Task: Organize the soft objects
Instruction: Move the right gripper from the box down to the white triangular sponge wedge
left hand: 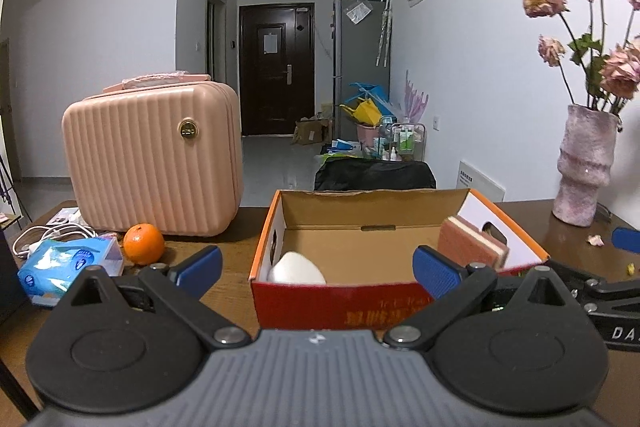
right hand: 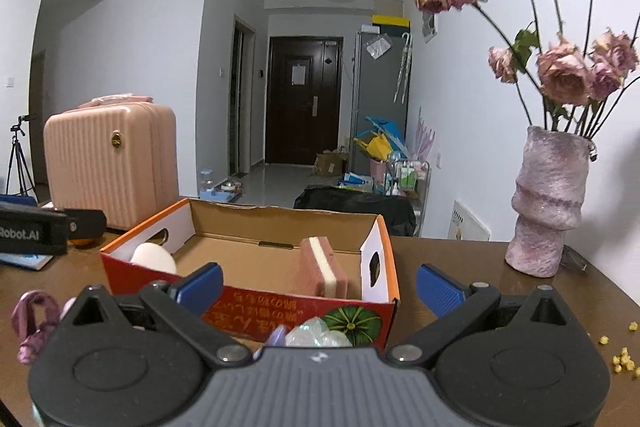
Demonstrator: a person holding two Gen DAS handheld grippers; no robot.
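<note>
Two soft things already sit in the open cardboard box (right hand: 248,255): a white rounded pad (right hand: 154,257) in its left corner and a pink sponge (right hand: 320,269) standing on edge against its right end wall, so the sorting looks partly done. What seems left lies on the worktop (right hand: 480,267) close under the right tool (right hand: 318,285): an iridescent, crinkly soft item (right hand: 316,337) just below and between its fingers, pressed near the box's front wall, and a mauve fabric piece (right hand: 30,315) well off to the tool's left. The right tool stands wide open and grips nothing; the box is straight ahead of it and slightly lower. The left tool (left hand: 316,267) is likewise spread wide and empty, facing the same box head-on, with the white pad just beyond its left finger and the sponge just beyond its right finger. An orange (left hand: 143,243) and a tissue pack (left hand: 68,265) lie to the left tool's left, in front of a pink case (left hand: 152,159); a vase (right hand: 548,203) of dried roses stands to the right tool's far right. Whether the tissue pack counts as a soft object to sort, I cannot tell.
</note>
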